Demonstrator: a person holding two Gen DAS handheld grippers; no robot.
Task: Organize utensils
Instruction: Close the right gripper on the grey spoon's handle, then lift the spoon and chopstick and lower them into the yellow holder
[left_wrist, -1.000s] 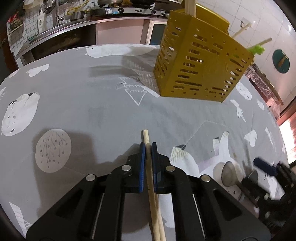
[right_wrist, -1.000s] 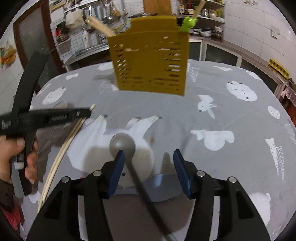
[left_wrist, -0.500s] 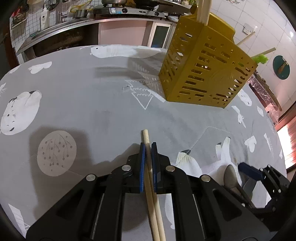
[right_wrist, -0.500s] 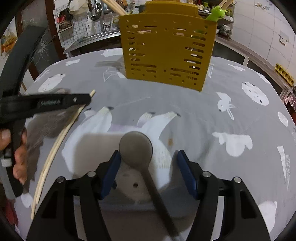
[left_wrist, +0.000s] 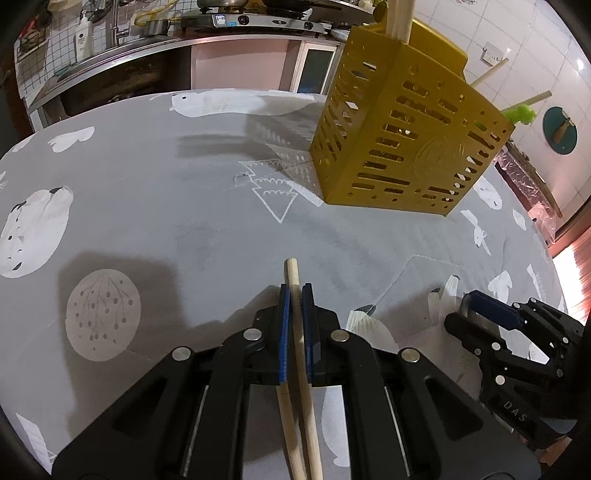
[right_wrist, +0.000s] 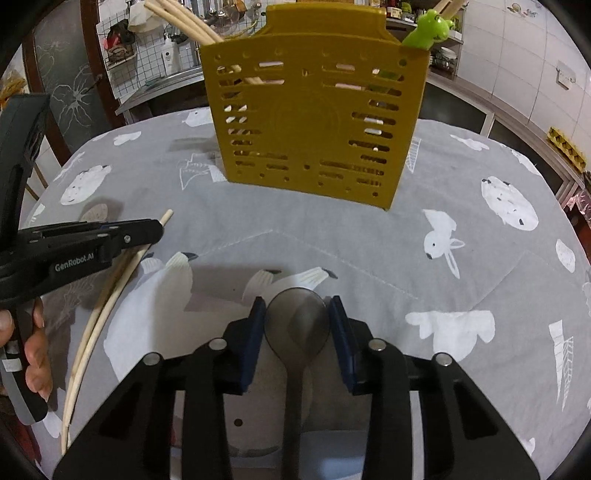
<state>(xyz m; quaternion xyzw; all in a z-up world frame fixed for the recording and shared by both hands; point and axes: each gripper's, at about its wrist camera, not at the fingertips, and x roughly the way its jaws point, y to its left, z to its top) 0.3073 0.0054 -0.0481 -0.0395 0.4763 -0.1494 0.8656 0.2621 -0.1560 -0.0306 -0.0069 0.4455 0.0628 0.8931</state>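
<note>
A yellow slotted utensil holder (left_wrist: 402, 144) stands upright on the grey cloth and also shows in the right wrist view (right_wrist: 314, 125). It holds wooden chopsticks (right_wrist: 184, 18) and a green-topped utensil (right_wrist: 428, 26). My left gripper (left_wrist: 295, 295) is shut on a pair of wooden chopsticks (left_wrist: 293, 273), held low over the cloth; the pair (right_wrist: 110, 295) trails back from the gripper (right_wrist: 155, 229). My right gripper (right_wrist: 297, 306) has its blue pads against both sides of a dark grey spoon bowl (right_wrist: 297, 325).
The table (left_wrist: 147, 206) is covered with a grey cloth printed with white animals and trees. A kitchen counter (left_wrist: 184, 40) with bottles and pots runs behind it. My right gripper (left_wrist: 495, 325) shows at the lower right of the left wrist view.
My right gripper has closed its pads in onto the spoon bowl and moved forward over it. My left gripper keeps its hold on the chopsticks and has drawn back slightly from the holder.
</note>
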